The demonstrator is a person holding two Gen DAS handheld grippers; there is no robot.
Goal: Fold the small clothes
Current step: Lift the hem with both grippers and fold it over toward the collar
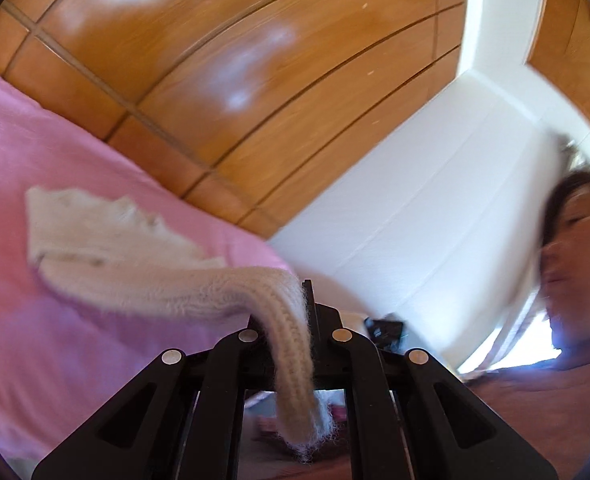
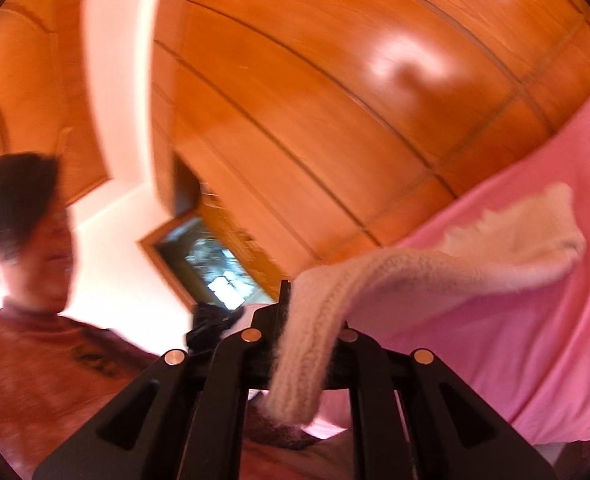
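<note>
Both tools, left [image 1: 309, 292] and right [image 2: 285, 292], clamp cream knit [image 1: 135, 272]; only the right view shows a framed window [image 2: 211, 272].

Knit sock [image 1: 199, 284] in left tool [image 1: 309, 300]

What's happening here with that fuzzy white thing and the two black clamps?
A person is folding small laundry with a handheld gripper in each hand. The left gripper and the right gripper are each shut on an end of one cream knitted sock, which is held up between them. Behind it lies a pink sheet, with wooden wardrobe doors beyond.
</note>
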